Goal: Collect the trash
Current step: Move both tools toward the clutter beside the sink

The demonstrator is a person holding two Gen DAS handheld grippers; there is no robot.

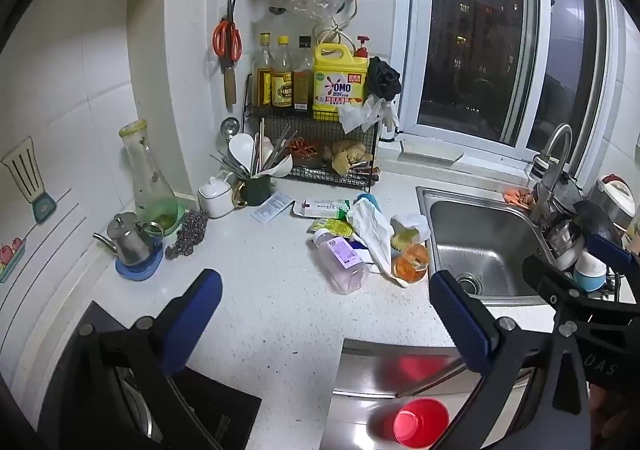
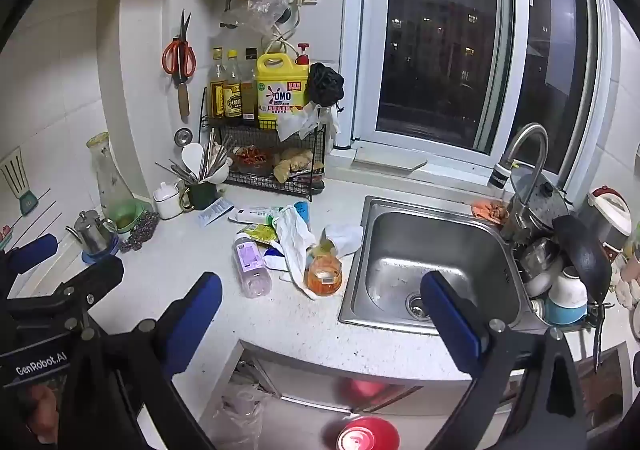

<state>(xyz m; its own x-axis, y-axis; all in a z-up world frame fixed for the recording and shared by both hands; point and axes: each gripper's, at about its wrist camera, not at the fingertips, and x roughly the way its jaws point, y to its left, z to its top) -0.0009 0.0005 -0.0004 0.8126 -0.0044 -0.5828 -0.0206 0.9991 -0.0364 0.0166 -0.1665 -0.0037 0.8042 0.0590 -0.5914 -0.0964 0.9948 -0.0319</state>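
Left wrist view, nearest: left gripper [image 1: 326,324], jaws wide apart, nothing between them, held above the counter [image 1: 260,290] edge.
Below it: red cup [image 1: 420,428], low, under the counter edge; black stove [image 1: 224,406] at the lower left.
Trash: heap near the sink [image 1: 480,246], its nearest pieces just beside the left rim; clear pink bottle [image 1: 344,260] lying on its side, white plastic bag [image 1: 372,230], orange bottle [image 1: 410,262], green wrapper [image 1: 334,227], flat carton [image 1: 320,208].
Around: steel teapot [image 1: 128,238] and glass carafe [image 1: 148,178] at the left wall, wire rack [image 1: 316,138] with yellow detergent jug [image 1: 340,80] behind the heap.
In the way: right gripper's arm crossing the sink's right rim.

Right wrist view, nearest: right gripper [image 2: 320,324], jaws wide apart, empty, one finger over the counter, the other over the sink [image 2: 440,250] basin.
Trash: same heap ahead, pink bottle [image 2: 252,266] and orange bottle [image 2: 324,274] closest, bag [image 2: 294,238] draped between them.
Around: faucet [image 2: 528,162], piled dishes [image 2: 560,274] right of the sink, red cup [image 2: 368,434] below, left gripper at the left edge.
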